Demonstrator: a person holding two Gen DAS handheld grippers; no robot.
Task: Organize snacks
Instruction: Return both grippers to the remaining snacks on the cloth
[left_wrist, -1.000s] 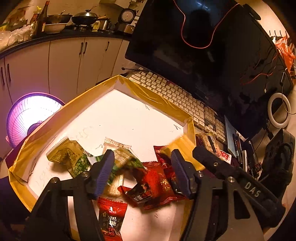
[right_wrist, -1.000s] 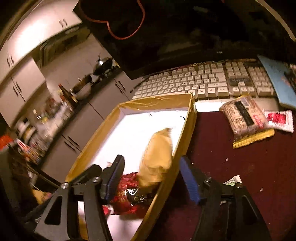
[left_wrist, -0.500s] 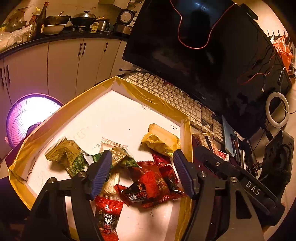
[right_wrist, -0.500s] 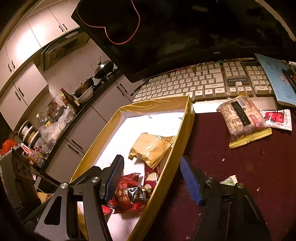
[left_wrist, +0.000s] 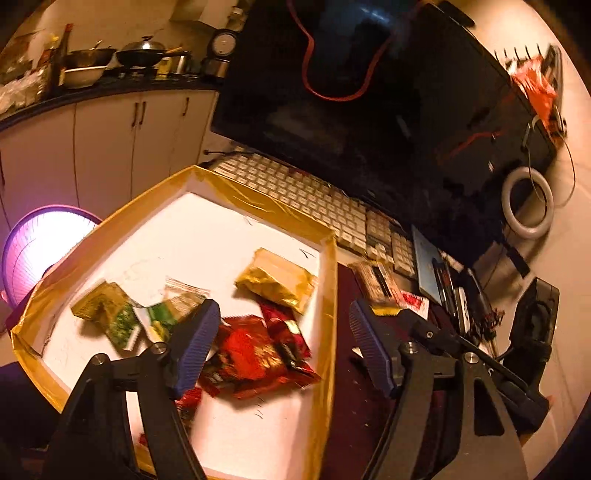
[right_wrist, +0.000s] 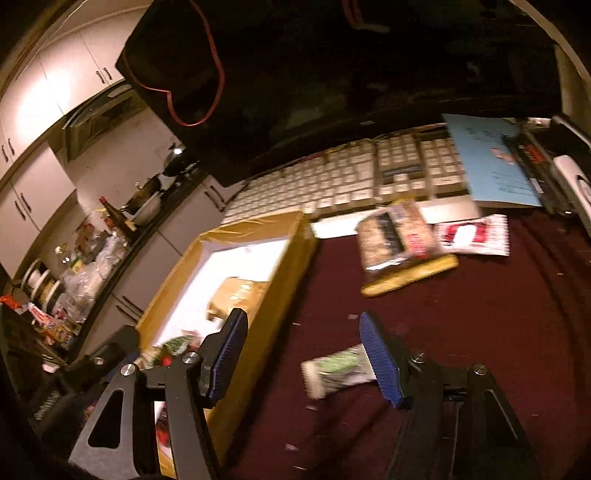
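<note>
Now, starting at your far left, the shallow box (left_wrist: 328, 295) with yellow-taped walls and a white floor sits on the counter (right_wrist: 480, 332), its far wall just before the white keyboard (left_wrist: 314, 199). Inside, toward its left end, lie two green packets (left_wrist: 122, 317), one partly over the other. Right of those sits a heap of red packets (left_wrist: 255, 350), and behind the heap a gold packet (left_wrist: 277, 280) lies flat, near the box's right wall.

Your left gripper (left_wrist: 280, 347) hangs over the box's near right part with its blue-padded jaws spread wide and nothing between them; the left pad is over the red heap and the right pad is out past the box wall, above the dark red counter.

Moving right, your right gripper (right_wrist: 301, 356) is likewise wide open and holds nothing. Its left pad overlaps the box's right wall, its right pad is over the counter. A green and white packet (right_wrist: 340, 369) lies on the counter just below that right pad; the blur hides whether they touch.

Farther right, a brown packet with a yellow edge (right_wrist: 399, 243) lies on the counter in front of the keyboard, and a red and white packet (right_wrist: 476, 236) lies against its right side. Behind them a light blue booklet (right_wrist: 491, 162) rests beside the keyboard.
</note>
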